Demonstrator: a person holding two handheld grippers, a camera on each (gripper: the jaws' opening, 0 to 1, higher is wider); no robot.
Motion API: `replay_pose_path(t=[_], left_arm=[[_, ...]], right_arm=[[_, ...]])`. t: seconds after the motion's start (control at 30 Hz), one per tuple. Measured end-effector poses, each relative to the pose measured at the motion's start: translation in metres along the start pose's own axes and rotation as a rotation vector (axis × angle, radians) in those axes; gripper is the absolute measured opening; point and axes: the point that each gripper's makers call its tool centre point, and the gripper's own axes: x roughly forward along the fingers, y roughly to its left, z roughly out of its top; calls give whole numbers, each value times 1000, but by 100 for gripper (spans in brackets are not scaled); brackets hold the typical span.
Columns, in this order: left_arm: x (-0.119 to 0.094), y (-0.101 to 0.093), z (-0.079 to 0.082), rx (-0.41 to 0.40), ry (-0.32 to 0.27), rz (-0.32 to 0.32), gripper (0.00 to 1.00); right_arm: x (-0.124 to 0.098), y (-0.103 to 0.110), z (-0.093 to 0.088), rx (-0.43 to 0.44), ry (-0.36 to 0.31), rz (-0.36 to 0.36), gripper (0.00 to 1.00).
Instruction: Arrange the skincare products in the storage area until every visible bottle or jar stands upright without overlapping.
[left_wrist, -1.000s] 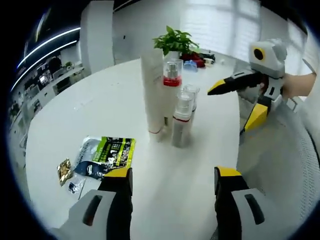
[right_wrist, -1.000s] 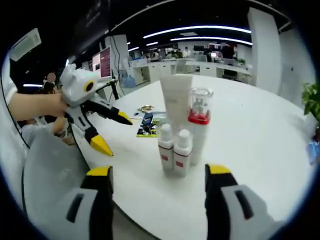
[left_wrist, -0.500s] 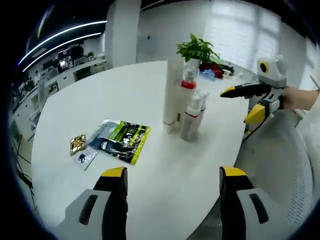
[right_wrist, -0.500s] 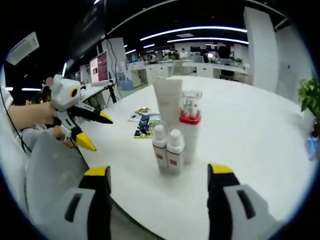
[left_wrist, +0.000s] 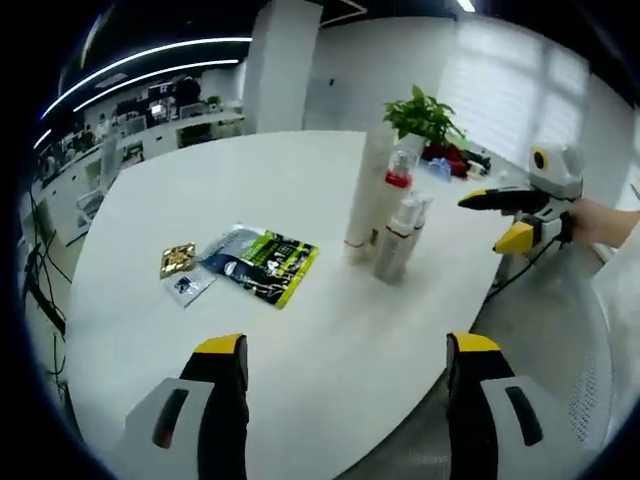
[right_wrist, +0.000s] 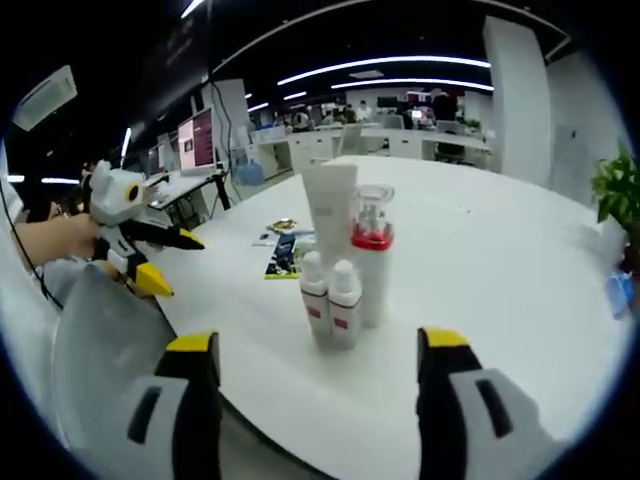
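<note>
Several skincare items stand upright in a tight cluster on the round white table (left_wrist: 250, 180): a tall white tube (right_wrist: 329, 212), a clear-capped bottle with a red collar (right_wrist: 371, 262) and two small white bottles with red labels (right_wrist: 330, 300). The same cluster (left_wrist: 392, 215) shows in the left gripper view. My left gripper (left_wrist: 340, 400) is open and empty, well short of the cluster. My right gripper (right_wrist: 310, 385) is also open and empty on the opposite side of it. Each gripper appears in the other's view, held by a hand: the right gripper (left_wrist: 515, 215) and the left gripper (right_wrist: 145, 255).
Flat sachets, one green and black (left_wrist: 262, 263), lie on the table beside the cluster. A potted plant (left_wrist: 425, 115) stands at the far edge. A grey mesh chair (right_wrist: 100, 340) sits by the table. Office desks and monitors fill the background.
Both grippers have pulled back from the cluster, which looks smaller and farther now. The products have not moved. Both grippers stay open.
</note>
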Motion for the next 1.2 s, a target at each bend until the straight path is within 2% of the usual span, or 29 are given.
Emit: replay_pose_path(t=[0.37, 0.83, 1.2], left_arm=[[-10, 9, -4, -46, -11, 54, 92], [-14, 12, -10, -68, -3, 76, 97], [-4, 18, -4, -77, -7, 86, 97]], right_arm=[[-6, -2, -2, 17, -3, -18, 82], [-8, 0, -4, 23, -2, -23, 83], [-7, -6, -4, 42, -1, -38, 83]])
